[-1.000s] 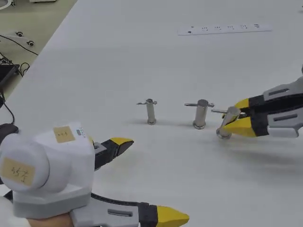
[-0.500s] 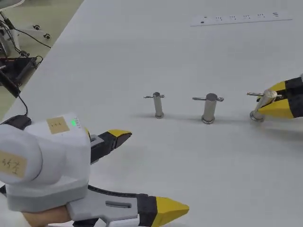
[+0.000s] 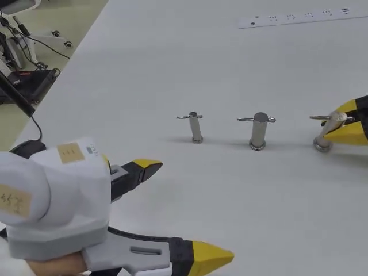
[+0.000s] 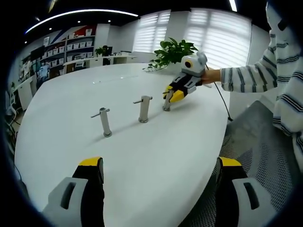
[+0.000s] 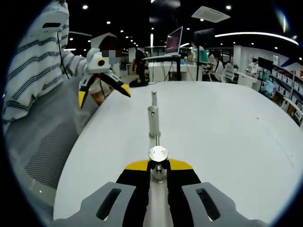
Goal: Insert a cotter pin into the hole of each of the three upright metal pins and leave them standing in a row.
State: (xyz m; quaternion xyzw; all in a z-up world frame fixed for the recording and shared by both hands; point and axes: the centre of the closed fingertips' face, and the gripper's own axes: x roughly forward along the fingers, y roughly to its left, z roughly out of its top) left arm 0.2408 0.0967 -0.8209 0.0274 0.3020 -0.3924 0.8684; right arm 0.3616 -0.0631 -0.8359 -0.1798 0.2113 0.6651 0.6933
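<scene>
Right fingers (image 5: 136, 182) clamped on third pin (image 3: 329, 131), now pulled clear of middle pin (image 3: 259, 131), row evenly spaced; still leaning I think, needs setting upright. Left fingers (image 4: 90, 182) wide open, empty

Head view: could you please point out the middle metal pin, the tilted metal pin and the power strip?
middle metal pin (image 3: 258, 133), head view, middle of its shaft.
tilted metal pin (image 3: 326, 137), head view, lower part of its shaft.
power strip (image 3: 299, 17), head view, its white top face.

Three metal pins (image 3: 196, 131) (image 3: 258, 135) (image 3: 325, 138), three cotter pins (image 3: 184, 117) (image 3: 252, 119) (image 3: 319, 118), two claws (image 3: 194, 211) (image 3: 345, 121), one power strip (image 3: 305, 17).
</scene>
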